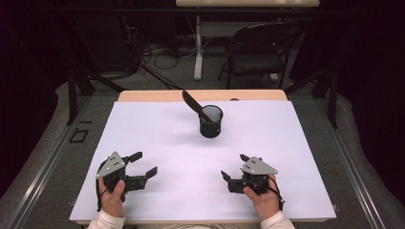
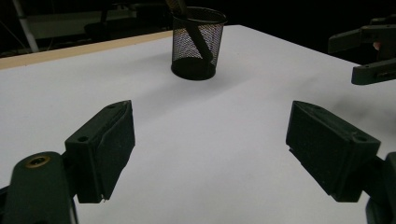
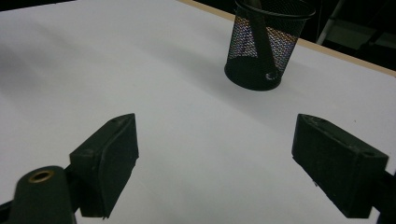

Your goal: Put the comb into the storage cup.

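A black mesh cup (image 1: 210, 121) stands upright on the white table cover (image 1: 157, 133), toward the far middle. A long dark utensil (image 1: 195, 105) leans out of the cup toward the far left. The left gripper view has the cup (image 2: 196, 44) ahead, and in the right gripper view the cup (image 3: 264, 46) sits ahead to the right. My left gripper (image 1: 144, 163) rests near the front left, open, nothing between its jaws. My right gripper (image 1: 234, 166) rests near the front right, open and empty too. Both lie well short of the cup.
A wooden table edge (image 1: 200, 95) runs behind the white cover. Beyond it stand a black folding chair (image 1: 258, 52), a white table leg (image 1: 198, 47) and cables on the floor. Broad bare white surface lies between the grippers and the cup.
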A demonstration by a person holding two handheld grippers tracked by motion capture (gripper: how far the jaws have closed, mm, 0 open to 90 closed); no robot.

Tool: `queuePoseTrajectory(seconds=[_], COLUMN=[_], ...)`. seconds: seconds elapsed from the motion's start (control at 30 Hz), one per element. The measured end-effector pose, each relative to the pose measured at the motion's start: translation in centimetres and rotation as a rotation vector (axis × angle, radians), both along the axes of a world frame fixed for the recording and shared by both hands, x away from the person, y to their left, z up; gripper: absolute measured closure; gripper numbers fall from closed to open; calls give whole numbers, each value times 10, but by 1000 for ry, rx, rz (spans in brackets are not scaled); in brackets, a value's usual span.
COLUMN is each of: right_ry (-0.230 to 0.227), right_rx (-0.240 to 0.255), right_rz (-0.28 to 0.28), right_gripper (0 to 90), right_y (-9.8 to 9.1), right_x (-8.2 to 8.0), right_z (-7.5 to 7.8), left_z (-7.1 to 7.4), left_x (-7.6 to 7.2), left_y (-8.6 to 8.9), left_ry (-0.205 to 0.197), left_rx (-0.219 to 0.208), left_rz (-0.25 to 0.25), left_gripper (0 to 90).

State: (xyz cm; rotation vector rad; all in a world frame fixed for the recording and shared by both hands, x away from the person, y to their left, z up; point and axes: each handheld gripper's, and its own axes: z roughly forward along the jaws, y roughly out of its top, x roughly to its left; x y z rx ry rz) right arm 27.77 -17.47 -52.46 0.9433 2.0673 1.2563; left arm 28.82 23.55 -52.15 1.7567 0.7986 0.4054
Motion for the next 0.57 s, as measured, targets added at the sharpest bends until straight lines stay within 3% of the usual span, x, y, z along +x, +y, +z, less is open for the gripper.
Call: queuePoseTrajectory(seconds=[0.57], right_ry=[1], right_rx=[2], right_rz=[-6], right_gripper=[143], right_y=[-3], right_x=[0], right_z=[-1], left_z=[-3], left_x=[2], left_y=[-5], left_ry=[10], left_rx=[9], left_rz=[-10], left_gripper=[158])
